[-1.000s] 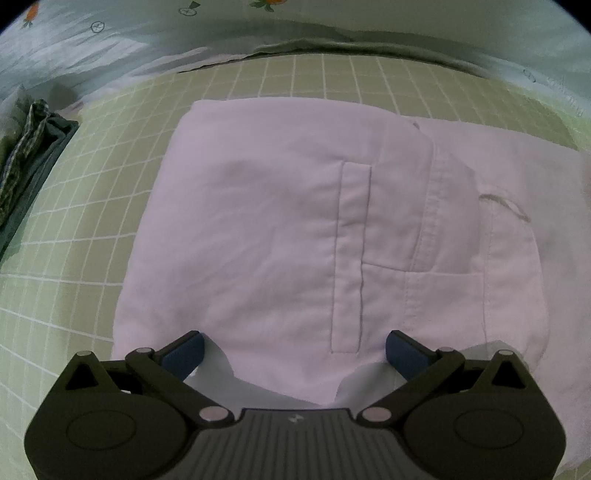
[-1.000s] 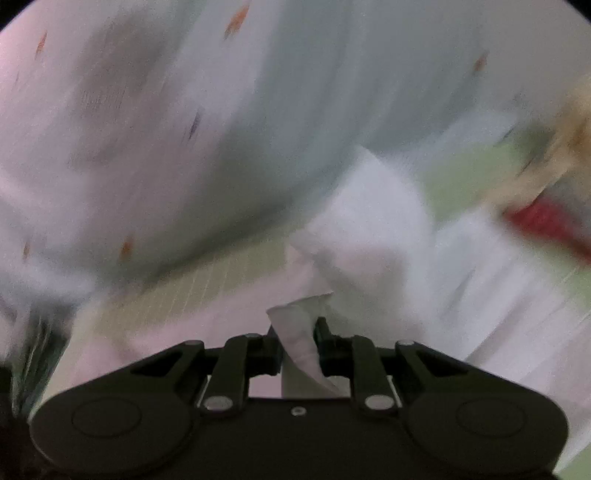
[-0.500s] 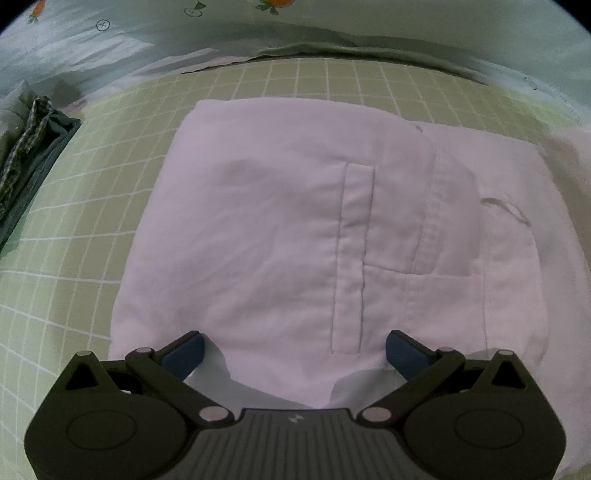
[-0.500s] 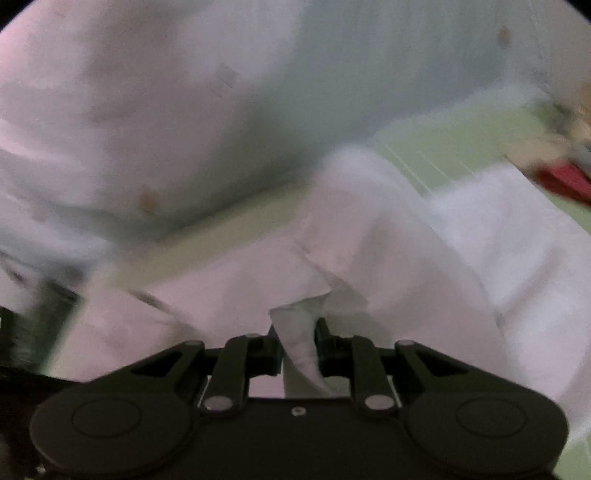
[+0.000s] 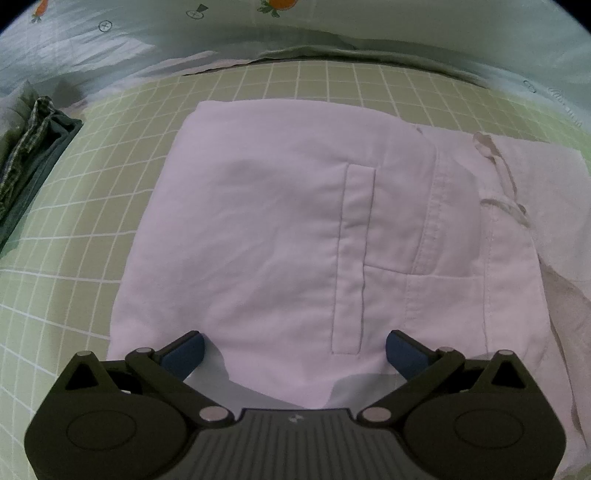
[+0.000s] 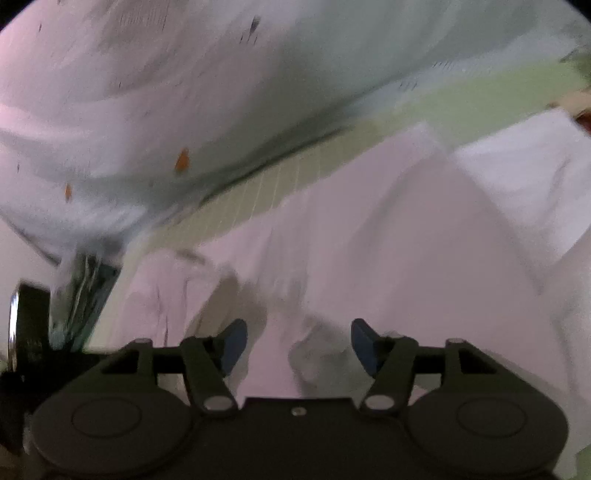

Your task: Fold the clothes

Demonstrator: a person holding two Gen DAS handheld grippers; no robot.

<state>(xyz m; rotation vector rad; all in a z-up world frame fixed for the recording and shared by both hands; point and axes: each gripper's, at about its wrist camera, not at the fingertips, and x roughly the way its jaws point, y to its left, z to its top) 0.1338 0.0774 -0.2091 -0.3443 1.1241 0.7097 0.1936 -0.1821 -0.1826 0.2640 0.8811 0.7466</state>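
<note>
A white garment [image 5: 295, 236], shorts with a welt pocket, lies folded flat on a green grid mat [image 5: 85, 229]. My left gripper [image 5: 295, 350] hangs open over its near edge, blue pads apart, nothing between them. The right wrist view is blurred. There the same white garment [image 6: 388, 251] rises in a loose hump ahead of my right gripper [image 6: 295, 343]. Its jaws are opening, and the blue pads stand clear of the cloth, which lies slack below and between them.
A dark folded pile with a checked cloth [image 5: 33, 147] sits at the mat's left edge. A pale sheet printed with small orange fruit [image 5: 295, 33] runs along the far side. Something red and tan [image 6: 583, 118] shows at the far right, blurred.
My right gripper was shut on a white corner of the garment; now its jaws are apart and the cloth has dropped. A further layer has come to rest on the garment's right side. The left gripper stayed still.
</note>
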